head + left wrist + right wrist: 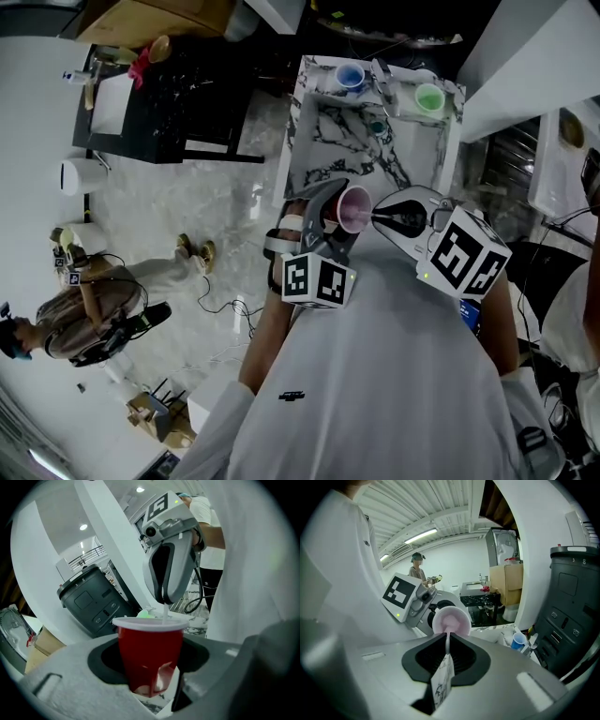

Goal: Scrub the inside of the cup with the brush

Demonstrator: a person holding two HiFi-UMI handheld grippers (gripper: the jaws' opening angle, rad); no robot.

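A red plastic cup (354,208) with a white rim lies on its side in mid-air, held by my left gripper (336,221), which is shut on it. In the left gripper view the cup (150,651) fills the space between the jaws. My right gripper (378,217) faces the cup's mouth and is shut on a thin white brush handle (448,644). The handle runs straight into the cup's pale pink inside (451,620). The brush head is hidden within the cup. In the left gripper view the right gripper (165,603) hangs over the rim, its handle (165,612) dipping in.
Beyond the grippers stands a marbled table (323,141) with a blue cup (351,75) and a green cup (429,97). A black table (187,103) lies to the left. A person (89,309) stands at the far left. A dark grey bin (91,602) is close by.
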